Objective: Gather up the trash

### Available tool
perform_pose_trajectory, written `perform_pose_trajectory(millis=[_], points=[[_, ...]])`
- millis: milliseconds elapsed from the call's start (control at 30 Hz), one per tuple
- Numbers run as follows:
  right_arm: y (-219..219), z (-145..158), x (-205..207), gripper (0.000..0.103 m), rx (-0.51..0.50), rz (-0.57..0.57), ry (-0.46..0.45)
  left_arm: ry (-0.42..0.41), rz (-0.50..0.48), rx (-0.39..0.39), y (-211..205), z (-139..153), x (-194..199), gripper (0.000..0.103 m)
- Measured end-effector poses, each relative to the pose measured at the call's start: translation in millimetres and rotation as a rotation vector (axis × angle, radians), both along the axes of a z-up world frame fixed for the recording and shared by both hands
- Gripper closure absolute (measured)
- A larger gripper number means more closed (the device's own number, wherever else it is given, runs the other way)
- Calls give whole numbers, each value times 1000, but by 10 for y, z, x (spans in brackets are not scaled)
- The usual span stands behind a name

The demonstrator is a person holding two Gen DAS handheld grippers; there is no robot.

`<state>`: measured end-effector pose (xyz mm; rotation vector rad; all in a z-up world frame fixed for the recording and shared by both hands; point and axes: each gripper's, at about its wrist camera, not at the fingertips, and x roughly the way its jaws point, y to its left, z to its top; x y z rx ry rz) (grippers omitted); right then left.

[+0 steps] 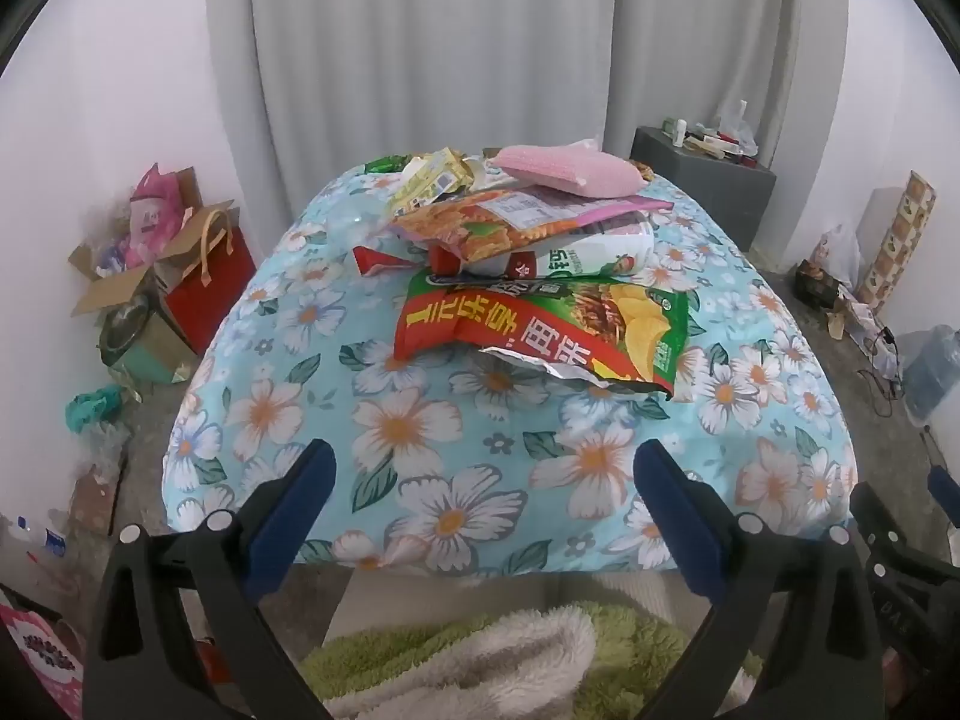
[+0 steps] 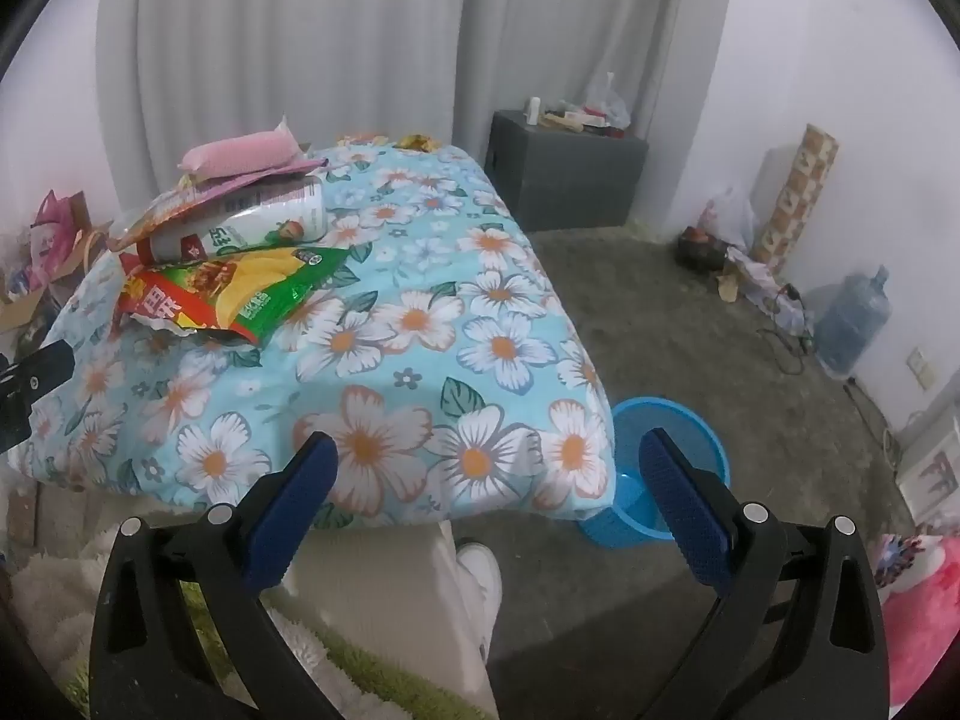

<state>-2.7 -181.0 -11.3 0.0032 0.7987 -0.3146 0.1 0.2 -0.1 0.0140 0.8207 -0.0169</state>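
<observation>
Both grippers are hovering spread wide and gripping nothing.

Left wrist view: the left gripper [image 1: 483,489] is hanging over the near edge of the floral tablecloth [image 1: 420,438], its blue pads well apart and touching nothing. Trash is lying heaped toward the cloth's far end: a torn red-and-green chip bag [image 1: 540,330] is lying nearest, a white bottle [image 1: 588,255] is lying on its side just behind it, an orange snack wrapper [image 1: 498,228] is draped over the bottle, and a pink packet [image 1: 561,171] is sitting on top.

Right wrist view: the right gripper [image 2: 489,480] is hanging off the cloth's near corner, pads equally far apart and empty. A blue bin [image 2: 660,468] is standing on the floor just beside that corner, below the cloth's overhang, partly hidden by the gripper finger; nothing is showing inside it.
</observation>
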Motion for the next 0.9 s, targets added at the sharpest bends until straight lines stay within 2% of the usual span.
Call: perform_pose_trajectory(millis=[267,333,900], points=[[2,4,-10,7,-5,0,2,-6,-1,26,-82,16,-18,5],[-4,8,-18,7,-6,1,2,11,17,10,44,-17,-5,5],[12,59,-17,7,1,4,4,21,27,16,40,-40,29,5]])
